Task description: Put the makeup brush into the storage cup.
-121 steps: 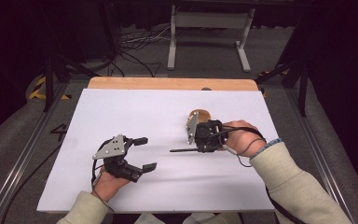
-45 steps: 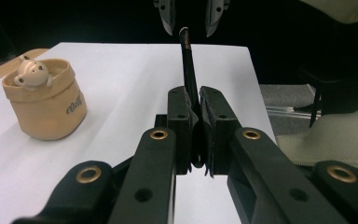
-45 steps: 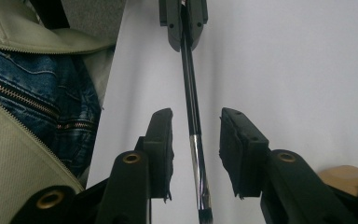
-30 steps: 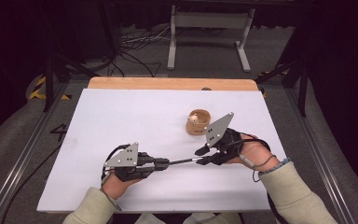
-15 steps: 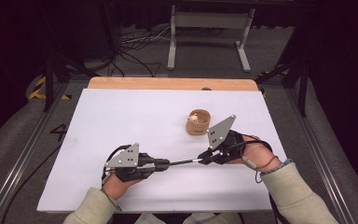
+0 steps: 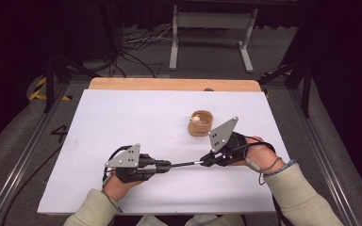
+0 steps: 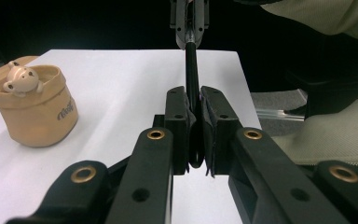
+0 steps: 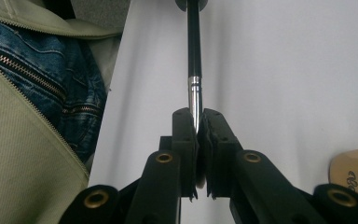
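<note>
Both the left gripper (image 6: 162,165) and right gripper (image 6: 206,162) are clamped on opposite ends of a black pen (image 6: 185,164), probably to pull it apart, bear-topped cup (image 6: 200,123) at the right gripper's 12 o'clock.

My tongs meet on the black pen (image 6: 184,164) low on the white sheet (image 6: 122,117), whose left and far parts lie open, while the tan bear pot (image 6: 200,123) stands just beyond my right gripper (image 6: 207,160).

Bright, even light from overhead on the white counter (image 6: 136,122), while the surroundings sink into near black. Soft shadows only, and the close jaws blur slightly.
</note>
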Demonstrator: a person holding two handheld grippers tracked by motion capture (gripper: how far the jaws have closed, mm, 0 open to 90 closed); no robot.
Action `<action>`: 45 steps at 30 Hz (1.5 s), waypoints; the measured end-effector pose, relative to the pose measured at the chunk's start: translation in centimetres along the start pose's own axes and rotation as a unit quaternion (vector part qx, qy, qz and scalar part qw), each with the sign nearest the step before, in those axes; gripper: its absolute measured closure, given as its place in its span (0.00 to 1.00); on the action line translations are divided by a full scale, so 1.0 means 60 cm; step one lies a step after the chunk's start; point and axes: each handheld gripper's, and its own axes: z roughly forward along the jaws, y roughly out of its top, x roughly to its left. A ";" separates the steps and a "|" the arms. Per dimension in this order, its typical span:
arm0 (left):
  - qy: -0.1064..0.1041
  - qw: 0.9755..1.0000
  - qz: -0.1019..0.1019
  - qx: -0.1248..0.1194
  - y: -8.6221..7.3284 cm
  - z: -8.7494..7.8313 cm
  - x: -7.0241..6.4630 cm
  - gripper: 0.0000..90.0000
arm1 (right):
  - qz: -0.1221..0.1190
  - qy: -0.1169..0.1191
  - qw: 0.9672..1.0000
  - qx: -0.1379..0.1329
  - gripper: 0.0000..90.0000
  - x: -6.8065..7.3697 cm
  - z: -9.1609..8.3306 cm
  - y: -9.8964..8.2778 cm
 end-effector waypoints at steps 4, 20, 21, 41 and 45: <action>0.002 1.000 0.000 0.000 -0.001 0.001 -0.001 0.90 | 0.002 0.003 1.000 0.001 0.95 0.000 0.000 0.002; 0.051 0.998 -0.037 -0.024 0.005 -0.028 0.004 0.36 | 0.018 -0.034 0.999 0.017 0.94 -0.010 -0.044 0.012; 0.054 0.998 -0.035 -0.026 0.006 -0.029 0.002 0.35 | 0.022 -0.042 0.999 0.017 0.94 -0.012 -0.051 0.013; 0.103 0.993 -0.059 -0.027 -0.006 -0.041 0.007 0.12 | 0.140 -0.135 0.979 0.060 0.94 -0.061 -0.144 0.022; 0.112 0.992 -0.062 -0.025 -0.007 -0.044 0.008 0.10 | 0.153 -0.146 0.975 0.069 0.94 -0.069 -0.151 0.018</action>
